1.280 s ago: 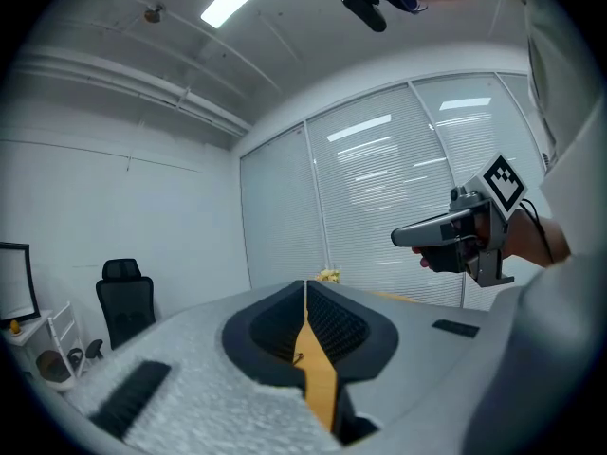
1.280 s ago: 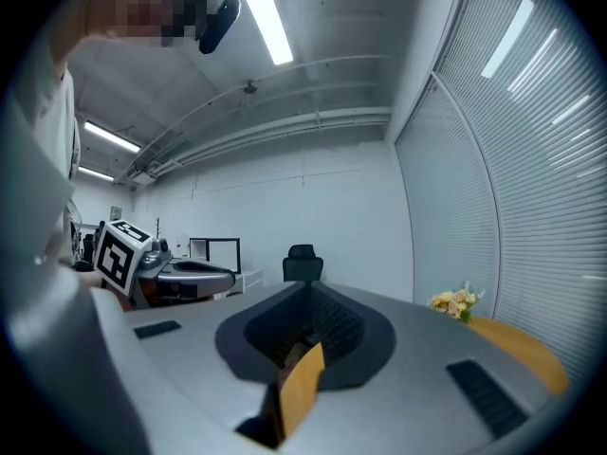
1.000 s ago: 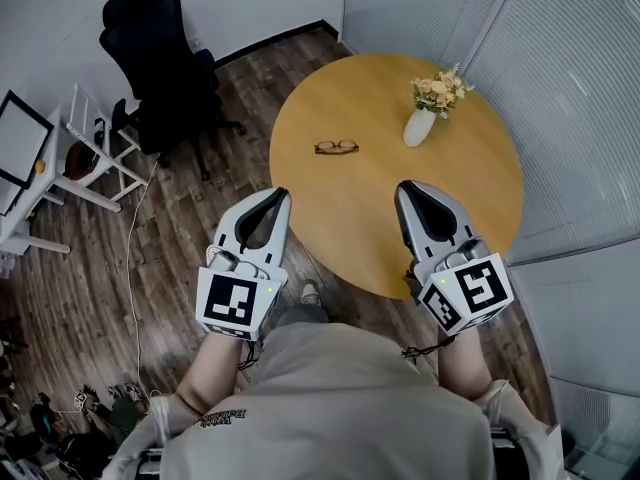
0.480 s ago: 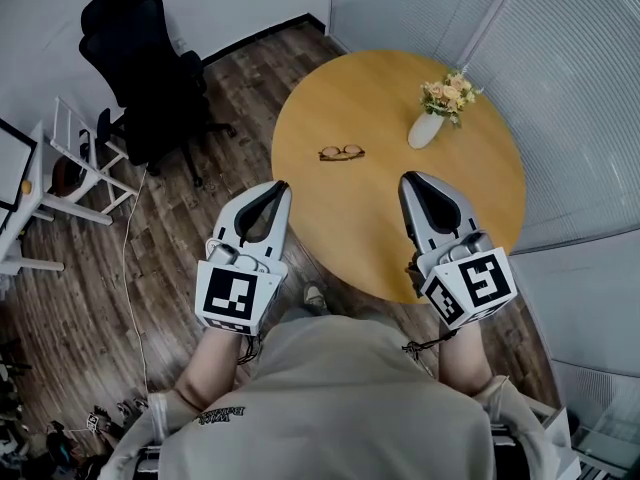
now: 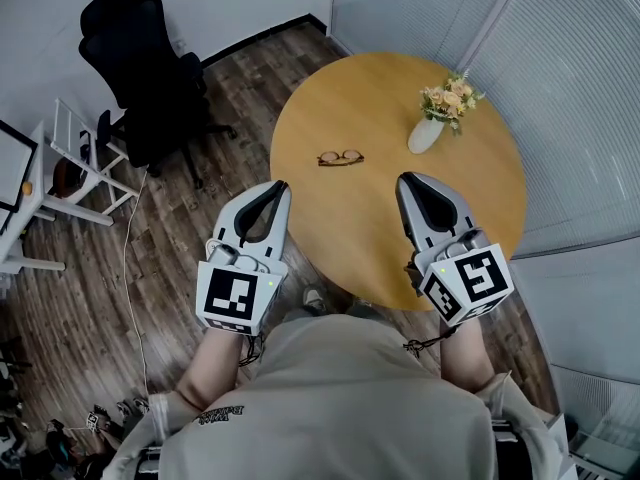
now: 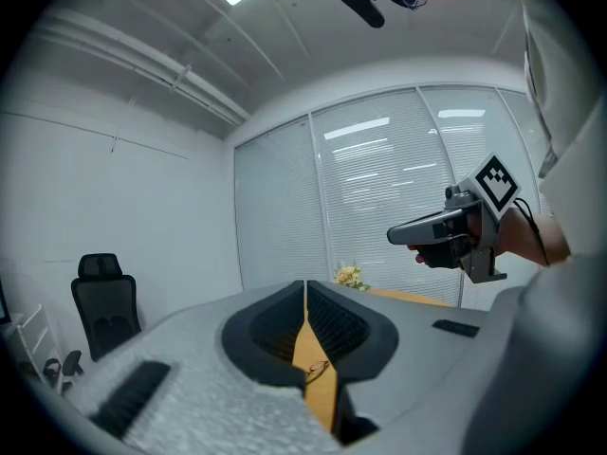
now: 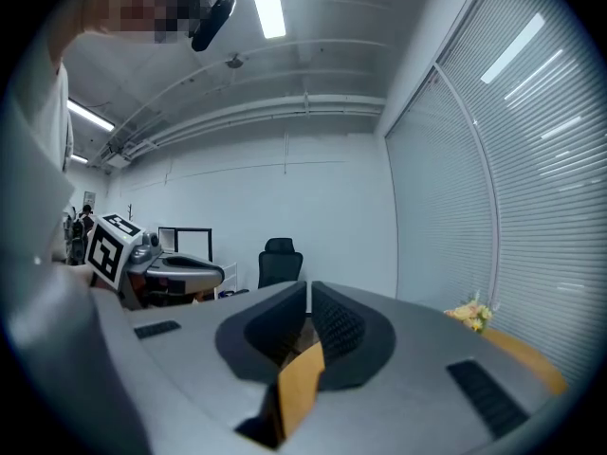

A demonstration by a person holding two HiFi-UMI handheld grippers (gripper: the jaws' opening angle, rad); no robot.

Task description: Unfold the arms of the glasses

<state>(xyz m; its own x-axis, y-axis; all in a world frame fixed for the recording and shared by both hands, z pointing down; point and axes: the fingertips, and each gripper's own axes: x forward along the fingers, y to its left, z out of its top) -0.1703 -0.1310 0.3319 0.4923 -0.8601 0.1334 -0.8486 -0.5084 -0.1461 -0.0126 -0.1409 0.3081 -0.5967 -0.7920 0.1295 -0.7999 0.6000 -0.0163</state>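
Observation:
Folded dark-framed glasses (image 5: 340,157) lie on the round wooden table (image 5: 370,93), left of its middle. My left gripper (image 5: 277,186) is shut and empty, held over the floor just off the table's near-left edge, short of the glasses. My right gripper (image 5: 406,180) hovers over the table's near part, its jaws together with nothing between them. In the left gripper view the glasses (image 6: 318,372) show small through the slit below the shut tips (image 6: 304,284), and the right gripper (image 6: 446,230) shows at the right. In the right gripper view the tips (image 7: 309,287) meet, with the tabletop beyond.
A white vase of flowers (image 5: 427,128) stands on the table's far right. A black office chair (image 5: 150,68) and a white rack (image 5: 75,163) stand on the wooden floor at the left. Blinds and glass walls close off the right side.
Both grippers and the person have come slightly nearer to the table. The glasses lie where they were, and both grippers stay shut.

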